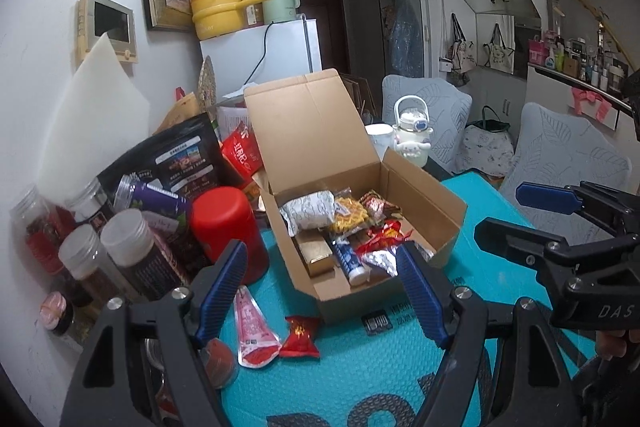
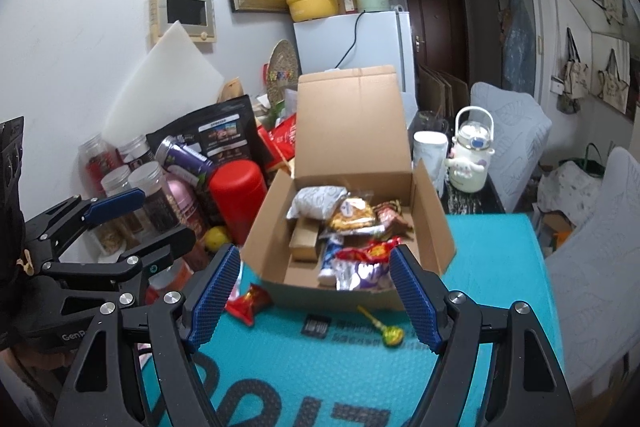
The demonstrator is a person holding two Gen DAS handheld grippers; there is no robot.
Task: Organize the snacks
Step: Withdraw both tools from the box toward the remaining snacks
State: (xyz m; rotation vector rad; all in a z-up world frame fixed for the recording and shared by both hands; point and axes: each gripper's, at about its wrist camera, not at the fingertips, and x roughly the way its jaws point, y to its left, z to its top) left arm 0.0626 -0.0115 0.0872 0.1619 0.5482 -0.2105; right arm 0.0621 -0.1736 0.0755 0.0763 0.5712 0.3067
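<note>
left gripper fingers spread, nothing between. right gripper same, released, empty. open cardboard box on teal mat, lid up, full of snack packs. outside box on mat: red candy, pink pouch, lollipop. red canister just left of box.

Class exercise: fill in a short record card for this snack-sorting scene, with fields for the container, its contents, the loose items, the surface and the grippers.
container: cardboard box, lid up
contents: mixed snack packets, among them a yellow packet
loose items: red candy, pink pouch, lollipop, all outside the box
surface: teal mat
left gripper: open, empty
right gripper: open, empty
</note>
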